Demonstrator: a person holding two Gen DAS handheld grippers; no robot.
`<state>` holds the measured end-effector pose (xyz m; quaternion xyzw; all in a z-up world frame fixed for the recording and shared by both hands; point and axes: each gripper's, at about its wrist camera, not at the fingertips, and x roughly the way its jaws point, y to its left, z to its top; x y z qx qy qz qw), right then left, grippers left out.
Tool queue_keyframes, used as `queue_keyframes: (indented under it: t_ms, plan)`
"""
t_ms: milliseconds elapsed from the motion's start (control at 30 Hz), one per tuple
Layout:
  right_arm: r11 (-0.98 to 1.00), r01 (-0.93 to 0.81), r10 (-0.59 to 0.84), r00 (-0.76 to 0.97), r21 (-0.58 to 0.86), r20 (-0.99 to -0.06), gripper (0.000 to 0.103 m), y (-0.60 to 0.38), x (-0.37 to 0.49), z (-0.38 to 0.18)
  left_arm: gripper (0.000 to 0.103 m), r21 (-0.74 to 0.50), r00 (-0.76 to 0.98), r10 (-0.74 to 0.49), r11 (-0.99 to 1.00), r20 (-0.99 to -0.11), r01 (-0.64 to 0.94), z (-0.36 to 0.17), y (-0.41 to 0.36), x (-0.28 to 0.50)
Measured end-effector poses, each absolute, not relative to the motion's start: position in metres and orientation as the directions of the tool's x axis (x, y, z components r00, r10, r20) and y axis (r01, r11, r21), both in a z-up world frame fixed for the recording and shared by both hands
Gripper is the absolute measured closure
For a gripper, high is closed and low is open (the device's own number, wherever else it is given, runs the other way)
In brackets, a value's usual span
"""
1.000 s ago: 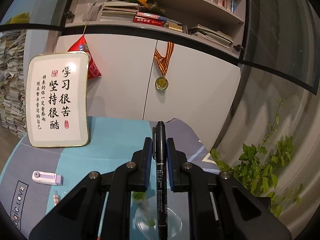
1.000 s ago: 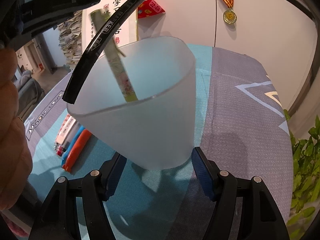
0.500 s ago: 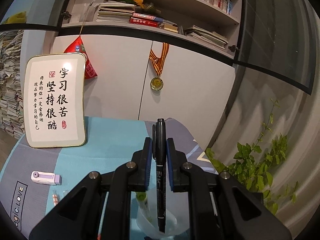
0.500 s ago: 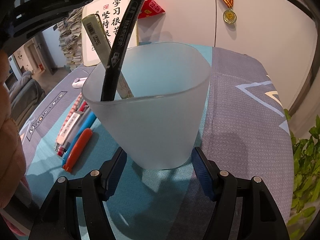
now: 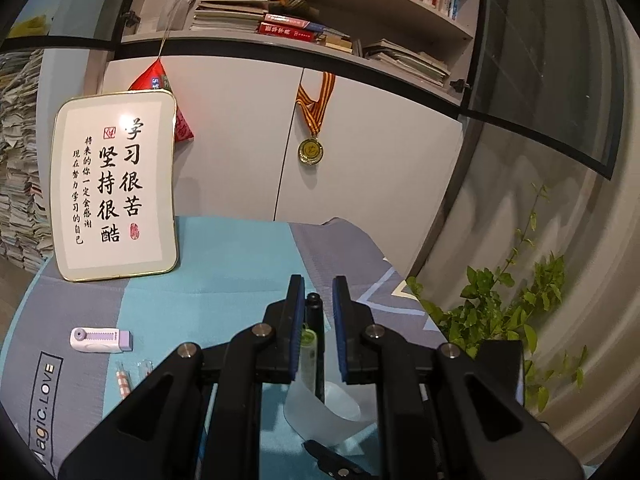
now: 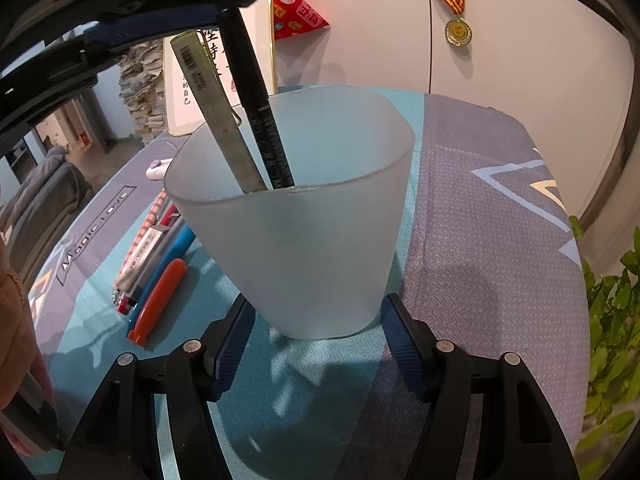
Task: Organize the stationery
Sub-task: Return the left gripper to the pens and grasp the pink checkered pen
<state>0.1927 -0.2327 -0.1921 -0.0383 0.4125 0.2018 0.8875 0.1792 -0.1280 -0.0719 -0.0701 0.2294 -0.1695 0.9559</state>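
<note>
Dropped from the left gripper (image 5: 317, 292), the black marker (image 5: 314, 320) now stands lower, inside the frosted cup (image 6: 304, 240)

Where the left fingers were clamped on the marker a second ago, they now stand apart, a gap on each side of its cap, and its lower end rests in the cup beside a flat barcoded stick (image 6: 212, 100). The right gripper (image 6: 315, 308) has just been closing its jaws, and its blue pads sit against the cup's base on both sides. The cup stands upright on the tablecloth (image 6: 480, 240), with a row of pens (image 6: 152, 264) lying just to its left
</note>
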Motion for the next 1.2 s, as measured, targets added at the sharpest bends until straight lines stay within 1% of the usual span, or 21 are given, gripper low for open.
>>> queue_keyframes:
  t_ms: [100, 133, 200, 233, 267, 333, 433, 500, 533, 633, 767, 833, 1000, 1200]
  plan:
    - [0.914, -0.395, 0.328, 0.577, 0.096, -0.748, 0.036, -0.232, 0.192, -0.193, 0.09, -0.202, 0.838, -0.359, 0.932, -0.411, 0.3, -0.069, -0.126, 0.174]
    - [0.914, -0.395, 0.328, 0.577, 0.096, -0.748, 0.036, -0.232, 0.192, -0.193, 0.088, -0.202, 0.838, -0.359, 0.932, -0.411, 0.3, -0.068, -0.123, 0.172]
    - [0.914, -0.395, 0.328, 0.576, 0.096, -0.749, 0.036, -0.232, 0.192, -0.193, 0.078, -0.207, 0.835, -0.355, 0.933, -0.42, 0.293, -0.068, -0.115, 0.168]
    - [0.914, -0.395, 0.327, 0.577, 0.095, -0.748, 0.036, -0.232, 0.192, -0.193, 0.069, -0.209, 0.837, -0.34, 0.939, -0.428, 0.275, -0.068, -0.107, 0.165]
    - [0.914, -0.395, 0.326, 0.577, 0.094, -0.749, 0.036, -0.232, 0.192, -0.193, 0.066, -0.206, 0.842, -0.324, 0.944, -0.432, 0.257, -0.068, -0.101, 0.163]
    - [0.914, -0.395, 0.325, 0.577, 0.092, -0.75, 0.036, -0.231, 0.193, -0.193, 0.065, -0.19, 0.853, -0.278, 0.958, -0.441, 0.214, -0.071, -0.085, 0.16]
    - [0.914, -0.395, 0.323, 0.577, 0.089, -0.75, 0.036, -0.231, 0.193, -0.193, 0.062, -0.159, 0.856, -0.184, 0.98, -0.484, 0.12, -0.079, -0.059, 0.161]
    - [0.915, -0.395, 0.318, 0.578, 0.084, -0.751, 0.036, -0.231, 0.192, -0.194, 0.062, -0.155, 0.841, -0.118, 0.987, -0.529, 0.041, -0.091, -0.038, 0.167]
    - [0.915, -0.395, 0.316, 0.579, 0.08, -0.752, 0.036, -0.231, 0.192, -0.194, 0.062, -0.163, 0.827, -0.104, 0.987, -0.552, 0.016, -0.096, -0.03, 0.171]
    - [0.915, -0.396, 0.313, 0.579, 0.076, -0.753, 0.036, -0.23, 0.192, -0.194, 0.064, -0.206, 0.769, -0.095, 0.977, -0.632, -0.048, -0.116, -0.009, 0.182]
    - [0.915, -0.396, 0.313, 0.579, 0.076, -0.753, 0.036, -0.23, 0.192, -0.195, 0.064, -0.218, 0.701, -0.1, 0.973, -0.706, -0.081, -0.14, -0.004, 0.195]
    - [0.915, -0.396, 0.313, 0.579, 0.075, -0.753, 0.036, -0.23, 0.192, -0.195, 0.064, -0.193, 0.683, -0.079, 0.977, -0.726, -0.093, -0.149, -0.007, 0.2]
    - [0.915, -0.396, 0.313, 0.579, 0.075, -0.753, 0.036, -0.23, 0.192, -0.195, 0.065, -0.14, 0.672, -0.023, 0.983, -0.741, -0.121, -0.158, -0.009, 0.211]
    - [0.915, -0.396, 0.312, 0.579, 0.075, -0.753, 0.036, -0.23, 0.192, -0.195, 0.078, -0.12, 0.622, -0.006, 0.983, -0.783, -0.141, -0.173, -0.008, 0.223]
